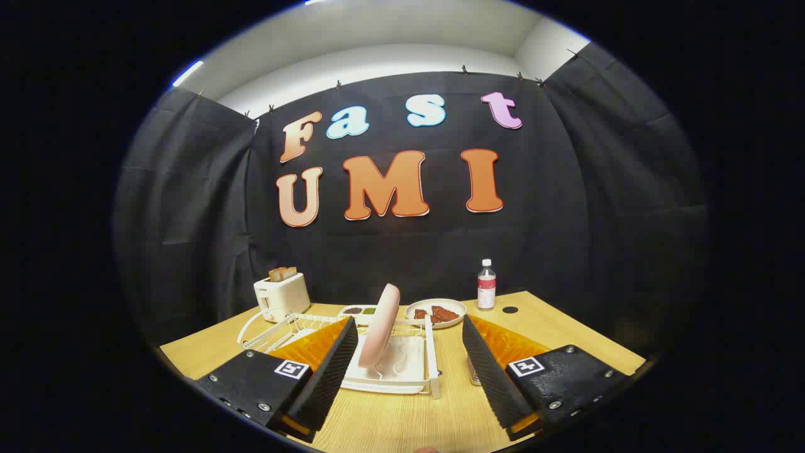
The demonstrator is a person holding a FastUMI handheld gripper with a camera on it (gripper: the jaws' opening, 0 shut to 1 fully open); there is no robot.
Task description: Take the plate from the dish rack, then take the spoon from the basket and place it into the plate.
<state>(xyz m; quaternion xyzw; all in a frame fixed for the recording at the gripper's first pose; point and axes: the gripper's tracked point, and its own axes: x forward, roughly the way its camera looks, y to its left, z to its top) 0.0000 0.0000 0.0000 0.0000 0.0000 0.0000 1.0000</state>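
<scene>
The plate (pixel 380 326), pink and standing on edge, sits in the white dish rack (pixel 402 371) just ahead of our gripper (pixel 410 352), roughly between the lines of the two fingers and a little nearer the left one. We hold the fingers wide apart with nothing between them, so the tool is empty. We judge this to be the first step, the approach to the plate, with the grasp not yet made.

Next we would need to move forward and turn the fingers so one passes each face of the plate's upper rim, then close and lift it clear of the rack's wires.

We cannot make out the basket or the spoon from here. Beyond the rack stand a toaster (pixel 281 296), a dish of food (pixel 436 312) and a bottle (pixel 486 285) on the wooden table (pixel 390 421).
</scene>
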